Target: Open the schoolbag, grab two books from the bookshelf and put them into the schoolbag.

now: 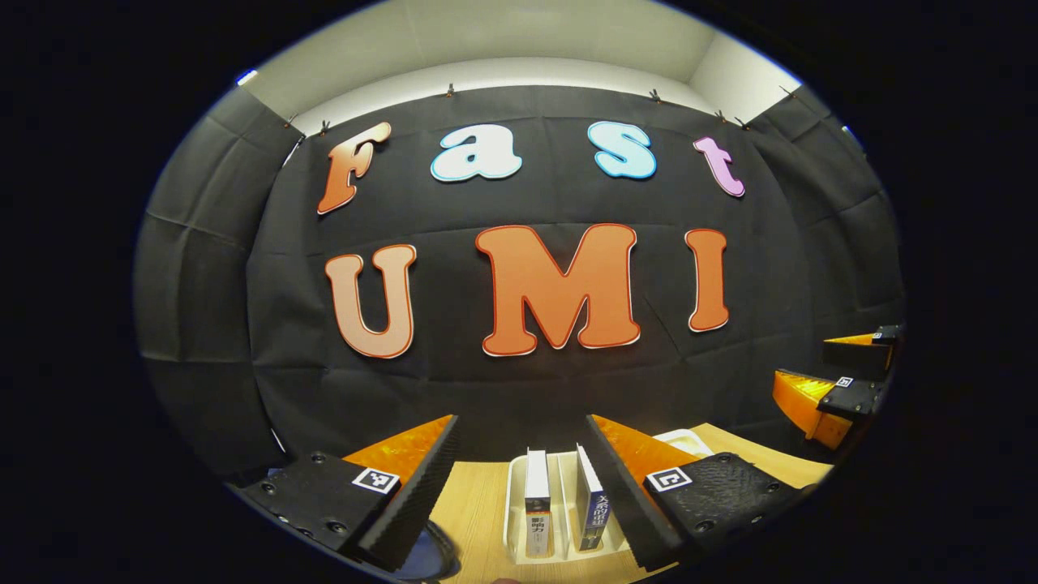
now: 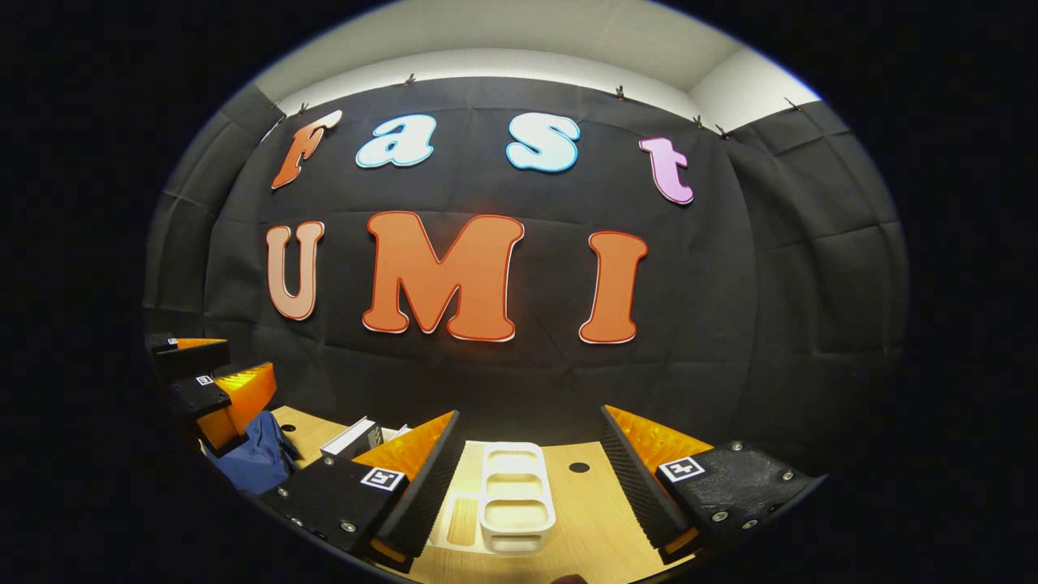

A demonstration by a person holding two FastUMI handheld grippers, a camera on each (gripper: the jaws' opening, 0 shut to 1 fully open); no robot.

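In the left gripper view, two books stand upright in a white bookshelf rack point(image 1: 514, 519) on the wooden table: a white-spined book point(image 1: 537, 499) and a blue-spined book point(image 1: 590, 507). My left gripper point(image 1: 523, 426) hangs open above and in front of them, holding nothing. A bit of the dark blue schoolbag point(image 1: 434, 560) shows at the bottom left. In the right gripper view, my right gripper point(image 2: 529, 414) is open and empty over a white compartment tray point(image 2: 516, 496). The schoolbag point(image 2: 259, 462) lies far left, below the left gripper point(image 2: 212, 381), with the books point(image 2: 353, 438) beside it.
The wooden table point(image 2: 592, 519) has a small round dark hole point(image 2: 579, 467) right of the white tray. The right gripper point(image 1: 843, 381) shows at the far right of the left gripper view. The black cloth wall stands close behind the table.
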